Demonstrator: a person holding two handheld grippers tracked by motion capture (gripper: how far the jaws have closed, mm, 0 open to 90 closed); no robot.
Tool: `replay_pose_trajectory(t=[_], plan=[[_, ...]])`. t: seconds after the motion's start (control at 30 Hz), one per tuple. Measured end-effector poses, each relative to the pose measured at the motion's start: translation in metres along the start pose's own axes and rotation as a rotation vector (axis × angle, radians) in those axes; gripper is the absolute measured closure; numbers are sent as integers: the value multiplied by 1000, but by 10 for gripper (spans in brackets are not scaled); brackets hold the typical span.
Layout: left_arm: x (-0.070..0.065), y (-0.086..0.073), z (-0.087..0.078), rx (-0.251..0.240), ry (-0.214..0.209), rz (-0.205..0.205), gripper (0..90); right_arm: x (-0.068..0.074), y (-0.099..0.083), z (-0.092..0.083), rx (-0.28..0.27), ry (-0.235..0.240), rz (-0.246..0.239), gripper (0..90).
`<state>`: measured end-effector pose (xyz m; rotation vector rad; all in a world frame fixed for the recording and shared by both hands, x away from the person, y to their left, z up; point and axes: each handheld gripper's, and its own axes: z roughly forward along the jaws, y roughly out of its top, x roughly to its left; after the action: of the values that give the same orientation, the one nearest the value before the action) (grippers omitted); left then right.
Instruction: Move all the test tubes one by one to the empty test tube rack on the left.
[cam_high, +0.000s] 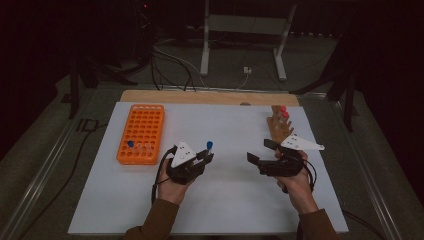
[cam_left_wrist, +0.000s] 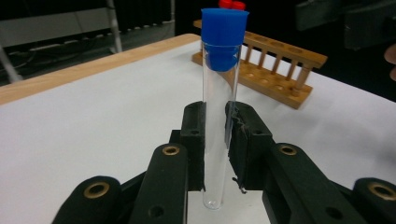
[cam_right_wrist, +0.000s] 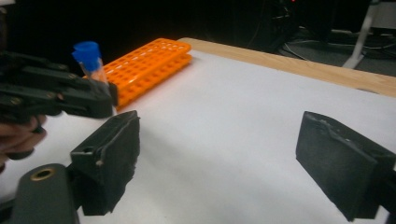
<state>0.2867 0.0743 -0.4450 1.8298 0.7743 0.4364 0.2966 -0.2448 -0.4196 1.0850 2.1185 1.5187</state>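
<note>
**Test tube held upright in the left tongs, right tongs standing wide**

Test tube (cam_left_wrist: 221, 116) with a blue cap (cam_left_wrist: 224, 32) stands upright in the middle of the left gripper view, clamped between the two black pads of the left gripper (cam_left_wrist: 215, 140) at about mid-height of the glass. In the high view the same tube (cam_high: 209, 148) sits just left of centre, above the white table sheet (cam_high: 225, 210). The right gripper (cam_right_wrist: 233, 154) holds nothing; its pads stand well apart with bare table between them.

An orange rack (cam_high: 141, 133) lies at the left of the high view, with another blue-capped tube (cam_high: 131, 144) in its near end. A wooden rack (cam_high: 280, 126) with red-capped tubes stands at the upper right.

The tube looks light, stiff and smooth, thin clear glass or plastic, so it is likely slippery and could crack under a hard squeeze. The safest hold seems to be on the straight wall, below the cap and above the rounded bottom, with pads flat on both sides. Gripping the cap alone risks pulling it off.
</note>
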Motion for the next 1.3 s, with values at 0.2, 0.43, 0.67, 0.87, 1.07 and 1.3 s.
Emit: replay_pose_trajectory(t=[0.2, 0.43, 0.67, 0.87, 1.07, 1.3], plan=[[13, -2, -15, -23, 34, -23, 771, -7, -5, -2, -4, -21, 17, 76], [27, -5, -35, -42, 75, -39, 770, -10, -7, -4, -4, -52, 23, 24], [43, -7, -55, -65, 115, -61, 770, -11, -8, -7, -19, -78, 31, 0], [58, -10, -74, -83, 168, -72, 769, -11, -10, -7, -18, -90, 33, 0], [75, -16, -99, -116, 249, -103, 770, -9, -11, -4, -7, -88, 26, 0], [91, -23, -121, -140, 360, -123, 768, -8, -12, -3, -7, -87, 22, 0]])
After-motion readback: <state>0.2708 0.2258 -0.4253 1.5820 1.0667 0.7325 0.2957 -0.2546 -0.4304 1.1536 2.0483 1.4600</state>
